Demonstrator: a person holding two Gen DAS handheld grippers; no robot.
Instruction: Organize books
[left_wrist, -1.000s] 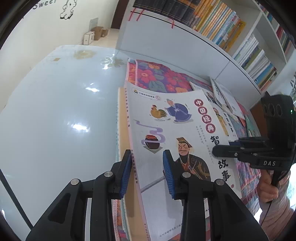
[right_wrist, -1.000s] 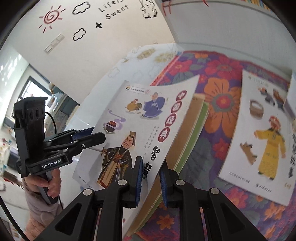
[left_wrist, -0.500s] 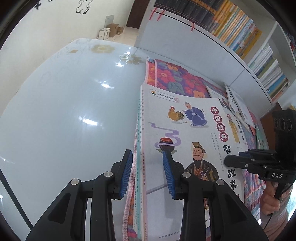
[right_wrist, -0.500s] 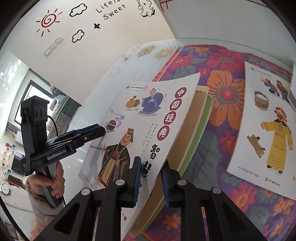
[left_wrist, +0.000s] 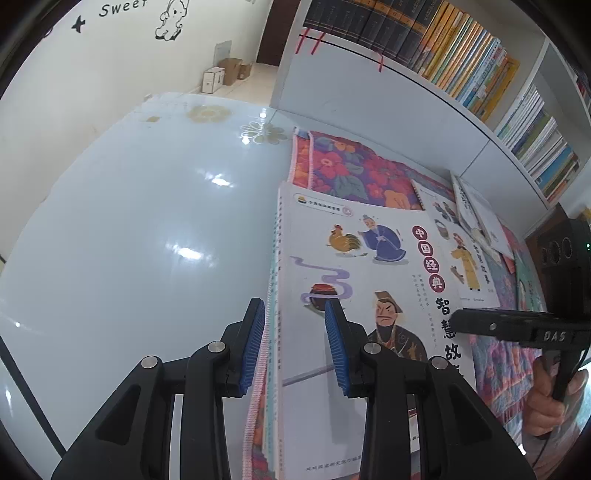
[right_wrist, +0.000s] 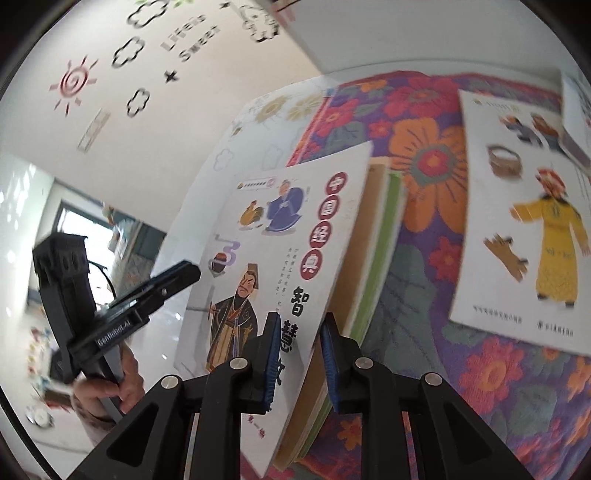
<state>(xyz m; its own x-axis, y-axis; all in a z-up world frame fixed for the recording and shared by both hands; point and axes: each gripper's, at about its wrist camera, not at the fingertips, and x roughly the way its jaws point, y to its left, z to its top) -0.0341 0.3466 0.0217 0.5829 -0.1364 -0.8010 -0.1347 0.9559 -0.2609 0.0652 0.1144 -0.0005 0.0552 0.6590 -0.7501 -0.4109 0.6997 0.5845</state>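
A stack of picture books with a white cover showing a rooster and robed men on top (left_wrist: 369, 288) rests on a floral cloth (left_wrist: 354, 173). My left gripper (left_wrist: 295, 347) straddles the stack's spine edge, its jaws apart with a gap to the books. My right gripper (right_wrist: 299, 362) straddles the opposite page edge of the same stack (right_wrist: 295, 251), its blue pads (right_wrist: 271, 354) close on the top cover and the books under it. The right gripper also shows in the left wrist view (left_wrist: 517, 328), and the left gripper shows in the right wrist view (right_wrist: 162, 284).
A second white picture book (right_wrist: 524, 229) lies flat on the cloth (right_wrist: 424, 155) to the right, with more books beyond it (left_wrist: 480, 218). A glossy white table (left_wrist: 129, 240) spreads to the left. A white bookshelf full of books (left_wrist: 461, 62) stands behind.
The stack has settled flatter on the cloth and its edges have lined up. The right gripper has shifted nearer, its view now blurred with motion.
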